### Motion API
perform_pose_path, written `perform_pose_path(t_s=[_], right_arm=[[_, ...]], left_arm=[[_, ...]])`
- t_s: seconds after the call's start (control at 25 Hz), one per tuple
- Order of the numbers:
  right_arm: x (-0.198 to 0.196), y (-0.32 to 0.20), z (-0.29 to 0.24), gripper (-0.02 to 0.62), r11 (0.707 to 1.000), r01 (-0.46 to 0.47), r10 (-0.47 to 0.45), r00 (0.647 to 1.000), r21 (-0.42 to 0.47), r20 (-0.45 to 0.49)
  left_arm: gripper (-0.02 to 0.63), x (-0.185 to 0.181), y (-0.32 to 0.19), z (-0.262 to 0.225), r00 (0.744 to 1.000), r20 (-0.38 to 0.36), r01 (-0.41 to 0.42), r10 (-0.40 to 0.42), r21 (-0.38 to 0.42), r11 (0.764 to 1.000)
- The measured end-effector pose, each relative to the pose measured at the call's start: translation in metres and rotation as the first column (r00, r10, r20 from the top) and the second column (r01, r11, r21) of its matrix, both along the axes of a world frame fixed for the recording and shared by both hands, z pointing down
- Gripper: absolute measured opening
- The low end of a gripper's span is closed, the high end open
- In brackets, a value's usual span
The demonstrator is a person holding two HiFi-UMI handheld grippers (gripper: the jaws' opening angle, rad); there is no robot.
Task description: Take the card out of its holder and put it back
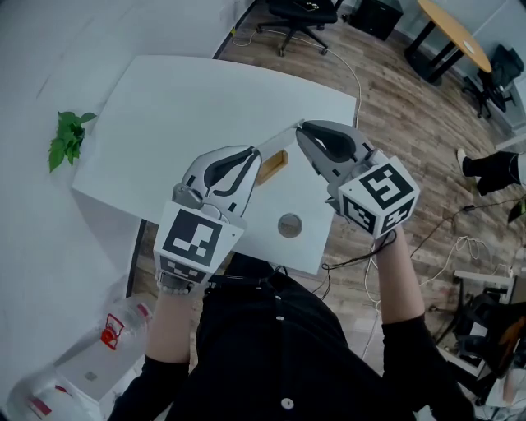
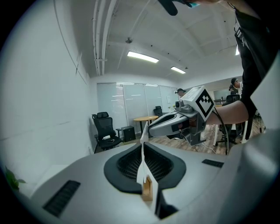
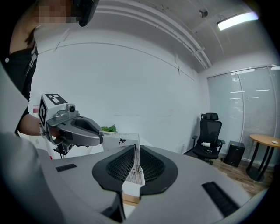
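White card (image 1: 278, 140): in the air above the table, spanning from the left gripper (image 1: 255, 154) to the right gripper (image 1: 302, 129). Each gripper view shows it edge-on, running straight down the middle of that gripper's jaws.
Wooden holder (image 1: 272, 167): a small light-brown block on the card's lower edge, lifted clear of the table. In the head view it hangs between the two grippers. In both gripper views it sits at the near end of the card, low between the jaws. How deep the card sits in its slot cannot be told.
Left gripper: jaws pressed together on the card, with the ribbed black pads (image 2: 127, 165) against both of its faces. The marker cube faces up towards the head camera.
Right gripper: jaws likewise clamped on the card at its other end, and the card's printed face shows past the tips. Its marker cube is tilted towards the person.
Relation of the grippers: the tips point at each other, near but apart, with the card bridging the gap. Each gripper shows in the other's view.
Table (image 1: 164, 115): white, with rounded corners, below the grippers. A round grey disc (image 1: 289, 224) is set in its top near the person's edge.
Surroundings: a green plant (image 1: 67, 138) is beside the table's left corner. A black office chair (image 1: 300, 12) stands on the wood floor beyond the table. Clear plastic bottles (image 1: 115, 329) with red labels lie at the lower left.
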State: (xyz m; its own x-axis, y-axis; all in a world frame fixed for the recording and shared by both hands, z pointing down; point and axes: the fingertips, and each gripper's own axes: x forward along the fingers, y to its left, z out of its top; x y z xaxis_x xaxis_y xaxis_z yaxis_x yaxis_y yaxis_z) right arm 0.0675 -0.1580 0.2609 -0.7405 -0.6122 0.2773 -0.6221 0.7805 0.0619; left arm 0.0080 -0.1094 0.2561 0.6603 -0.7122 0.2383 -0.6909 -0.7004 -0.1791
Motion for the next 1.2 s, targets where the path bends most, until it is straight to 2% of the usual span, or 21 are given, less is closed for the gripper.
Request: perform_pose_path(t_s=[0.36, 1.2], right_arm=[[0.001, -0.008, 0.02, 0.069, 0.999, -0.004, 0.004, 1.0, -0.038, -0.013], [-0.006, -0.025, 0.069, 0.069, 0.991, -0.013, 0.009, 0.999, -0.13, -0.038]], left_arm=[[0.028, 0.001, -0.009, 0.019, 1.0, 0.017, -0.006, 0.007, -0.034, 0.999], [0.028, -0.006, -0.025, 0.065, 0.999, 0.005, -0.032, 0.033, -0.14, 0.99]])
